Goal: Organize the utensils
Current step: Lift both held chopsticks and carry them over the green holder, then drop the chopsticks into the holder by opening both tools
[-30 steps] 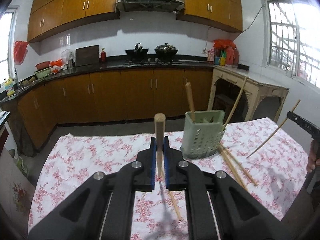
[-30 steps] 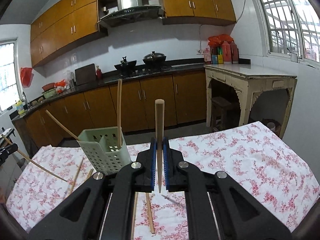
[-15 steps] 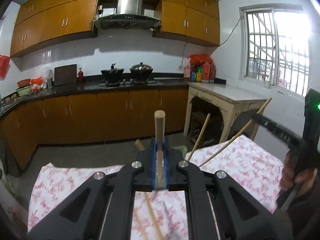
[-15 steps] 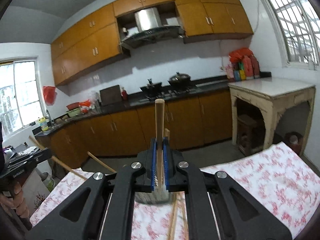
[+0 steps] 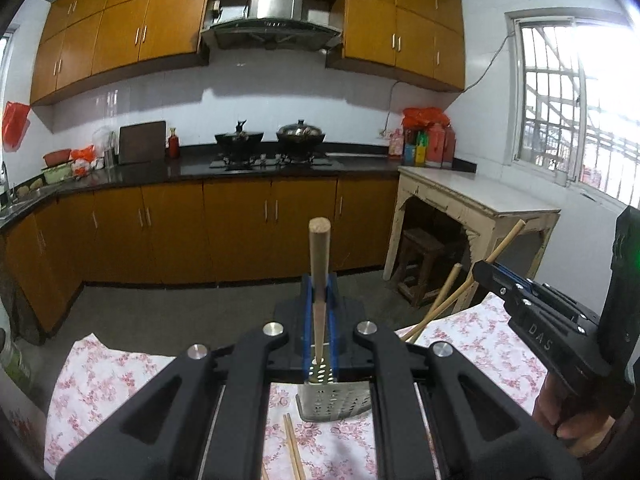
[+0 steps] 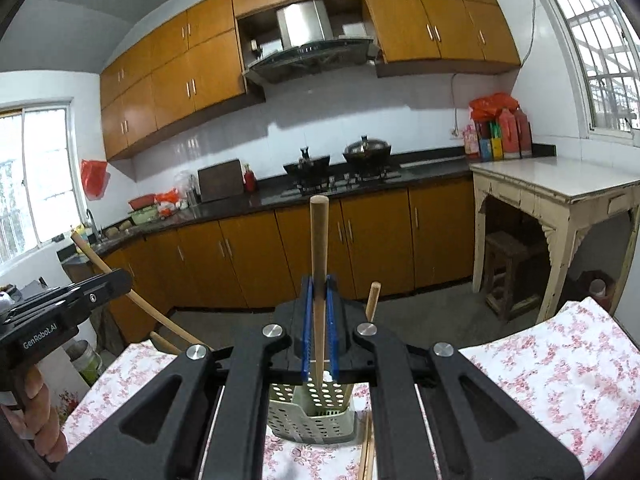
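My left gripper [image 5: 319, 294] is shut on a wooden chopstick [image 5: 319, 256] that stands upright between its blue pads. Its tip hangs just above the pale green perforated holder [image 5: 334, 400] on the floral tablecloth. My right gripper [image 6: 319, 300] is likewise shut on an upright chopstick [image 6: 319, 248] over the same holder [image 6: 316, 412]. One chopstick [image 6: 373, 296] stands in the holder. Each gripper shows in the other's view: the right gripper [image 5: 486, 274] at the right edge and the left gripper [image 6: 118, 280] at the left, both held by hands, their sticks slanting towards the holder.
Loose chopsticks [image 5: 294, 450] lie on the tablecloth [image 6: 560, 368] in front of the holder, and more loose chopsticks [image 6: 366, 448] lie beside it. Beyond the table are the kitchen floor, brown cabinets, a stove with two woks and a white side table [image 5: 480, 204].
Both grippers have risen and come together over the holder, which was off to one side and now sits under the fingers. Each still grips its chopstick.
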Action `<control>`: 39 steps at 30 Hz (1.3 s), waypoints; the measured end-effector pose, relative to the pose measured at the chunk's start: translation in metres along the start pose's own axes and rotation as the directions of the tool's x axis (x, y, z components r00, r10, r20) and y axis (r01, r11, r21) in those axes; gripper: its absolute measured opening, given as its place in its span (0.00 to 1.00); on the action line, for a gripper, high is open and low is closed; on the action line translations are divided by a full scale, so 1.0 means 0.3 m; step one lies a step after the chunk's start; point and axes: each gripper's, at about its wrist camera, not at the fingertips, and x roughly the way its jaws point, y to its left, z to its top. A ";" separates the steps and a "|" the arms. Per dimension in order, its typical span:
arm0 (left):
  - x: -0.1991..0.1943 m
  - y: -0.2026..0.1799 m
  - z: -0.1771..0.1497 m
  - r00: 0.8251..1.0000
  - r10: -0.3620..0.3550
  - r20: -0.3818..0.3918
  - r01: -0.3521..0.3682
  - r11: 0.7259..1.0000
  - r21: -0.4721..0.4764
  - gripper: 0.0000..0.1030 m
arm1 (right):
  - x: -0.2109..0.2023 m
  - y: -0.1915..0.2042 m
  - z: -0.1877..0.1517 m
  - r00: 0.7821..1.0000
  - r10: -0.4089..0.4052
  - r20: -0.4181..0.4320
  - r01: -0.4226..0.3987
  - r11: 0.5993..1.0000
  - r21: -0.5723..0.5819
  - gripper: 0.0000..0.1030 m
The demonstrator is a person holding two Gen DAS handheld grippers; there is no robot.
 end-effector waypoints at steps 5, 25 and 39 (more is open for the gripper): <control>0.048 0.013 -0.020 1.000 0.000 -0.029 -0.001 1.000 -0.004 0.08 | 0.036 0.005 -0.030 0.999 0.005 -0.040 -0.005 1.000 0.000 0.07; 0.012 0.057 -0.042 0.999 0.033 -0.039 -0.034 0.999 -0.024 0.16 | 0.044 0.003 -0.036 0.995 -0.015 -0.099 0.017 1.000 0.025 0.08; -0.231 0.116 -0.099 0.998 0.066 0.019 -0.065 0.997 -0.048 0.23 | -0.176 -0.043 -0.035 0.998 -0.039 -0.038 0.040 0.999 0.013 0.08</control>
